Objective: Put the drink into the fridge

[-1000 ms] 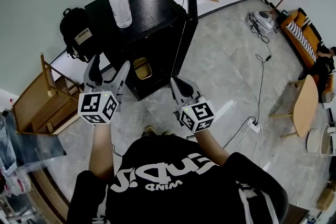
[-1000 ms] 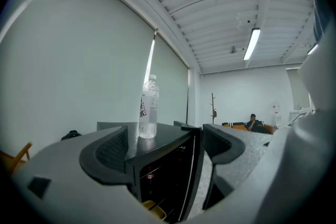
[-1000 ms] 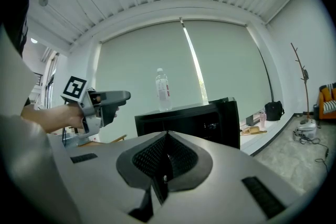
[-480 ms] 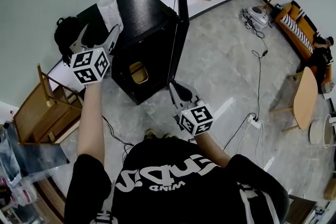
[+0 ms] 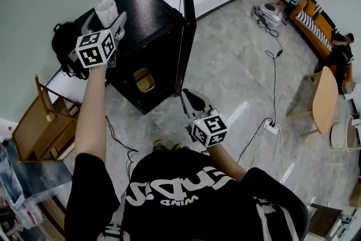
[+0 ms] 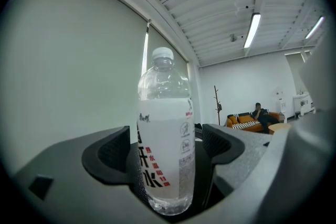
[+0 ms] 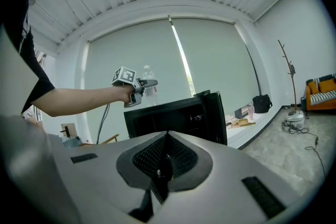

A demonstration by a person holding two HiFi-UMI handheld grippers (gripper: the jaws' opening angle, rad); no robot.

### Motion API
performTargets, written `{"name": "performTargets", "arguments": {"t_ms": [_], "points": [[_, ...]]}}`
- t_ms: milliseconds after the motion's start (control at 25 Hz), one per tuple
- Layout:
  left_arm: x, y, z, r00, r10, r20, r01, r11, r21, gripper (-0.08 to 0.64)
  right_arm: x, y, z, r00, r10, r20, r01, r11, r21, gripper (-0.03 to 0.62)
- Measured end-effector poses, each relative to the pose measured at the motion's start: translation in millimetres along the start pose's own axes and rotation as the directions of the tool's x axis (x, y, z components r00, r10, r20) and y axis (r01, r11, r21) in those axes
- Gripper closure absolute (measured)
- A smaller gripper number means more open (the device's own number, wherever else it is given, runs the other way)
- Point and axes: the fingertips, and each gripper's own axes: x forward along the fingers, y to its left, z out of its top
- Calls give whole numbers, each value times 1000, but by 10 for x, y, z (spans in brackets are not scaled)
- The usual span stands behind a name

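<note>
Atop black fridge (image 5: 149, 17), drink (image 6: 165, 139) is standing upright: clear plastic bottle, white cap, white label with red and black print. We are holding left tongs (image 5: 106, 18) spread around its lower body, pads just beside it. Right tongs (image 7: 159, 168) are hanging clenched, empty, near open fridge door (image 5: 187, 20).

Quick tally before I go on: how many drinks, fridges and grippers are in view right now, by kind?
water bottle: 1
fridge: 1
grippers: 2 (left gripper, right gripper)
Total: 4
</note>
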Motion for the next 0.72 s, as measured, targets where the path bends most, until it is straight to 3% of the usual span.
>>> {"name": "performTargets", "arguments": {"t_ms": [360, 480, 720], "points": [[70, -5, -35, 1000, -8, -13, 8, 1000, -3, 135, 20, -28, -1, 1000, -7, -1, 7, 1000, 8, 577], [76, 1, -66, 1000, -9, -14, 9, 1000, -5, 210, 43, -40, 7, 1000, -8, -1, 8, 1000, 6, 577], [71, -9, -65, 1000, -14, 7, 14, 1000, -20, 236, 63, -49, -9, 1000, -10, -8, 10, 1000, 7, 577]]}}
